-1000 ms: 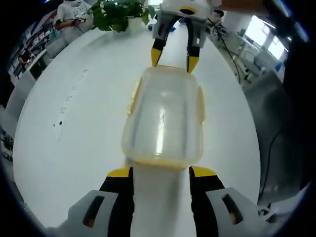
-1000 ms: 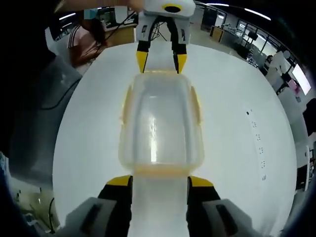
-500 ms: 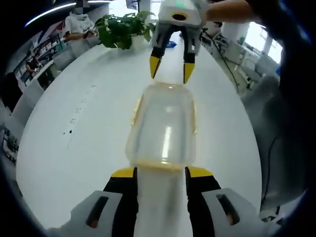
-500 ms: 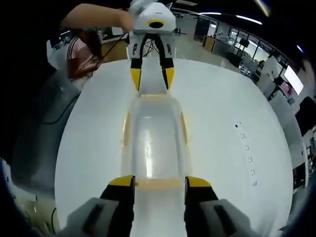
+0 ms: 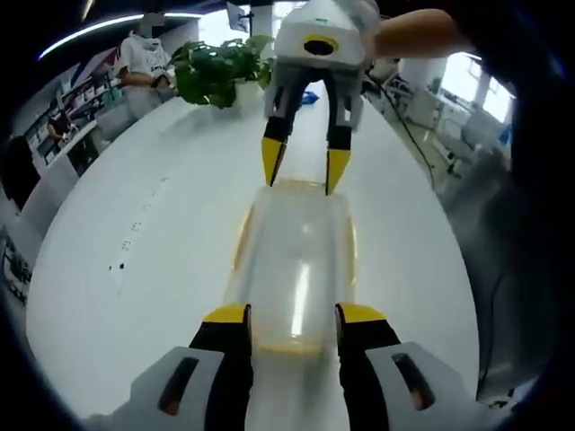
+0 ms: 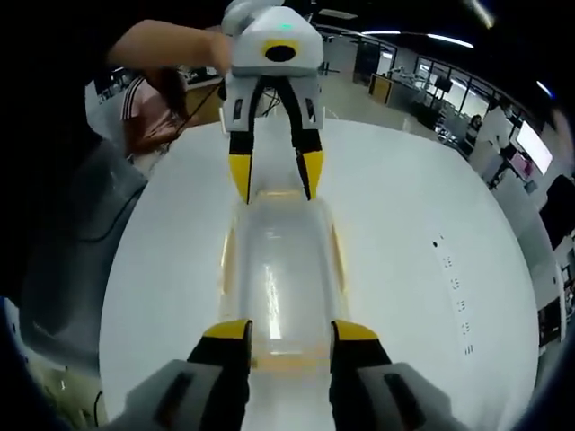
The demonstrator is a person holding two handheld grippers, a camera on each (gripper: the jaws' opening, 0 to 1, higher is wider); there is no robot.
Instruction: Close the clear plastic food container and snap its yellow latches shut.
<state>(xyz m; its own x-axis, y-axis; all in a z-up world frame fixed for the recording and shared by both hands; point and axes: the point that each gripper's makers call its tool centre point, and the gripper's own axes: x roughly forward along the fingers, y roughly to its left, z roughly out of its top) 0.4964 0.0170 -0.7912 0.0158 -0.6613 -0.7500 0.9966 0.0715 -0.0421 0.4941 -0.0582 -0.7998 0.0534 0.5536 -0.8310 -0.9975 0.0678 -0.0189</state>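
Two tools (image 5: 292, 316) (image 6: 286, 332) astride container (image 5: 296, 269) ends.

The clear plastic container (image 5: 296, 274) lies lengthwise on the white table (image 5: 135, 269), lid on, yellow latches (image 5: 241, 247) along its sides.

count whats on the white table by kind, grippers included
clear plastic food container: 1
grippers, left gripper and right gripper: 2
potted plant at the far end: 1
total: 4
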